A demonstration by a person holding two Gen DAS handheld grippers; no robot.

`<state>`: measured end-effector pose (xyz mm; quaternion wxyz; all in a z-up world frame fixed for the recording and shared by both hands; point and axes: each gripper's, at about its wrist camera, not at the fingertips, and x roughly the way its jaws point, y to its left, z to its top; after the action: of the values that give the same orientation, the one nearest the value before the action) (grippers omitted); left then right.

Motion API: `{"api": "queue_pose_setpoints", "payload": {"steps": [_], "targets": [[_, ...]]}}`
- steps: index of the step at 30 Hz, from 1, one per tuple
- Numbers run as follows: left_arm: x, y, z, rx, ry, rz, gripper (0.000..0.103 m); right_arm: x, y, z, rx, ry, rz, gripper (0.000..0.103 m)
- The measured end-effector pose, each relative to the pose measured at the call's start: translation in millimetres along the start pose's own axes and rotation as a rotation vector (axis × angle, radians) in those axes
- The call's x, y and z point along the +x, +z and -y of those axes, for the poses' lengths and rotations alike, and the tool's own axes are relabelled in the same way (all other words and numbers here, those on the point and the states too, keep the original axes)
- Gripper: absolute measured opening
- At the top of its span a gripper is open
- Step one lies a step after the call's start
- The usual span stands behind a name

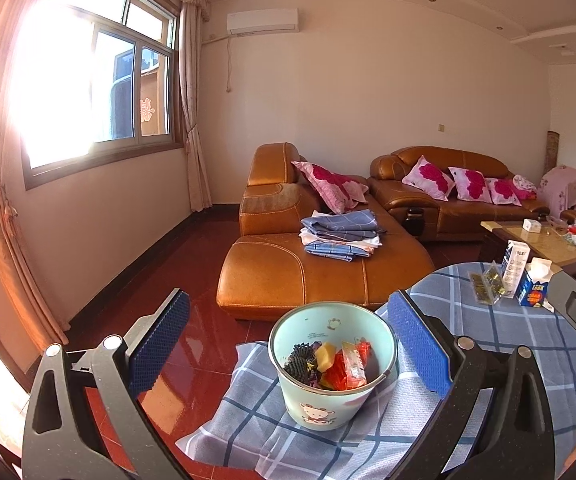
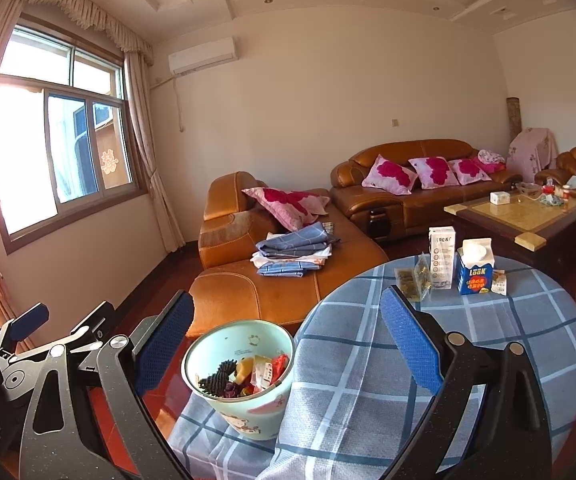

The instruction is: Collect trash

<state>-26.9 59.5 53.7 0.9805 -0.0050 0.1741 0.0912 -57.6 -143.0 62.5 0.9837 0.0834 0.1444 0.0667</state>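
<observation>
Mid-collection. Bin [image 1: 330,364] part full on table [image 2: 468,352]. Both tools, left [image 1: 288,344] and right [image 2: 288,348], wide, empty. Next: right reaches far cartons [image 2: 474,266], packets [image 2: 412,282].

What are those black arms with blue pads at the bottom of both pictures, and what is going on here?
They are two hand-held grippers, each carrying its own camera. One picture looks along the left gripper, the other along the right gripper. Both are open and hold nothing. In front is a round table under a checked cloth. On it stand a small bin with wrappers inside, two cartons and some clear packets still to be collected.
</observation>
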Motion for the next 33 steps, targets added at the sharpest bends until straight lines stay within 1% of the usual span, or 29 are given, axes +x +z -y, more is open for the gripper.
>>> {"api": "queue_pose_setpoints", "payload": {"steps": [5,13,33], "targets": [[0.0,0.4,-1.6,-0.006,0.000,0.003,0.097,1.0,0.1,0.0,0.005,0.007,-0.007,0.093],[0.5,-0.2,-3.6,-0.015,-0.008,-0.002,0.097,-2.6,1.8,-1.6,0.006,0.010,0.011,0.093],[-0.4,0.3,-4.6,-0.018,-0.015,-0.003,0.097,0.4,-0.6,-0.3,0.018,0.018,0.003,0.093]]}}
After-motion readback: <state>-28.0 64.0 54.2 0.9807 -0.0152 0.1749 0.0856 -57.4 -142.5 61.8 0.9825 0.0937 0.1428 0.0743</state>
